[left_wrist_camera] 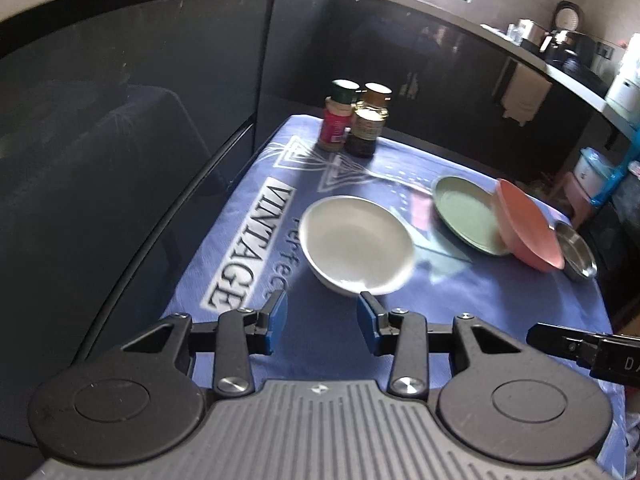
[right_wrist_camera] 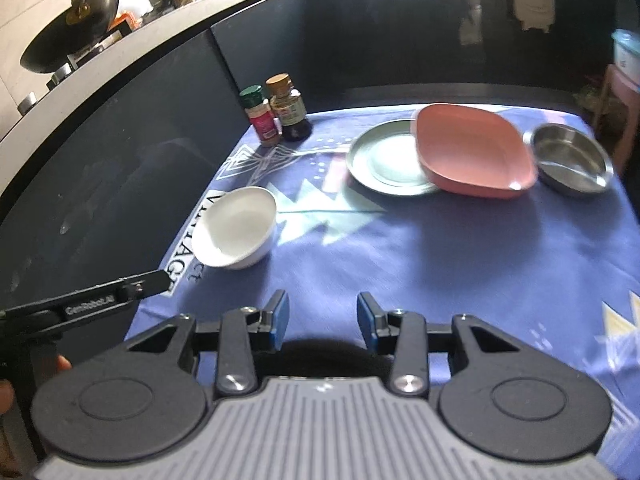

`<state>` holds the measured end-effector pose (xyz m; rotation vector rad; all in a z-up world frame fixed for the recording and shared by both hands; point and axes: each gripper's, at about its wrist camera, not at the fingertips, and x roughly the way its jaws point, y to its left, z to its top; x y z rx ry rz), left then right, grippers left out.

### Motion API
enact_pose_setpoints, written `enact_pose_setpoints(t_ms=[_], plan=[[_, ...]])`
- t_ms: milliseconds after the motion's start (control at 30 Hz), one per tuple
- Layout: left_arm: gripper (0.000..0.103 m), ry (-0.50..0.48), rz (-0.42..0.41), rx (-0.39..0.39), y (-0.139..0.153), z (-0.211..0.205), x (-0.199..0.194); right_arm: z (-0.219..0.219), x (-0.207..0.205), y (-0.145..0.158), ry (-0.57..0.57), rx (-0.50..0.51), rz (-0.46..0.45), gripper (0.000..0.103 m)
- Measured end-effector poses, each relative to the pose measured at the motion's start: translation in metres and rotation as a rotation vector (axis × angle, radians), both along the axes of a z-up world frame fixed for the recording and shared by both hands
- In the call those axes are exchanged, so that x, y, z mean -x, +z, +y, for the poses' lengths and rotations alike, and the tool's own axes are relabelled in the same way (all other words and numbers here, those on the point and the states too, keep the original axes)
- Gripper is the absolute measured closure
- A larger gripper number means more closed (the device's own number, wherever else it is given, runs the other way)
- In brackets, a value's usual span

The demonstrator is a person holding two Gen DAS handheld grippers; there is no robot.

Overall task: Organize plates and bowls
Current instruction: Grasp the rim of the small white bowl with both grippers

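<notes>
A white bowl [left_wrist_camera: 356, 244] [right_wrist_camera: 236, 232] stands on the blue printed cloth [left_wrist_camera: 320, 336] [right_wrist_camera: 400, 248], just beyond my left gripper's tips. My left gripper [left_wrist_camera: 323, 300] is open and holds nothing. Farther right a green plate [left_wrist_camera: 464, 212] [right_wrist_camera: 384, 160] lies flat. A pink squarish dish [left_wrist_camera: 528, 228] [right_wrist_camera: 472, 148] rests tilted on the plate's right rim. A steel bowl [left_wrist_camera: 576, 256] [right_wrist_camera: 568, 156] stands beside the pink dish. My right gripper [right_wrist_camera: 322, 298] hovers open over bare cloth near the front, well short of the dishes.
Two spice jars, one with a green cap [left_wrist_camera: 336, 116] [right_wrist_camera: 262, 116] and one with a brown cap [left_wrist_camera: 368, 124] [right_wrist_camera: 288, 108], stand at the cloth's far left corner. Dark cabinet fronts [left_wrist_camera: 160, 120] close in left and behind. A wok [right_wrist_camera: 68, 40] sits on the counter.
</notes>
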<state>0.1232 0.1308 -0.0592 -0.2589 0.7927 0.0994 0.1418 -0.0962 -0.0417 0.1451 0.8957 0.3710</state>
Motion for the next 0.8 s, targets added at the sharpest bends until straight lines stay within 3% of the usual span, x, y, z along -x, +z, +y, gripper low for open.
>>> enact_pose_setpoints(t_ms=[233,367,467,500,533,600,800], plan=[[0.069,0.043,0.032,0.027,-0.021,0.016,-0.052,0.034,-0.064,-0.026,0.020,-0.041,0.066,0.038],[0.078,0.033,0.038,0.044,-0.030,0.018,-0.069,0.048,-0.087,-0.035,0.016,-0.033,0.087,0.038],[0.087,0.022,0.035,0.043,-0.035,0.018,-0.078,0.056,-0.099,-0.043,0.021,-0.028,0.106,0.043],[0.088,0.019,0.039,0.039,-0.037,0.018,-0.082,0.058,-0.103,-0.047,0.023,-0.027,0.115,0.050],[0.097,0.013,0.048,0.031,-0.039,0.017,-0.085,0.061,-0.106,-0.051,0.029,-0.031,0.127,0.058],[0.097,0.003,0.057,0.006,-0.043,0.015,-0.088,0.065,-0.110,-0.055,0.044,-0.049,0.142,0.068],[0.097,-0.012,0.041,-0.021,-0.034,0.010,-0.076,0.069,-0.097,-0.042,0.047,-0.015,0.123,0.069]])
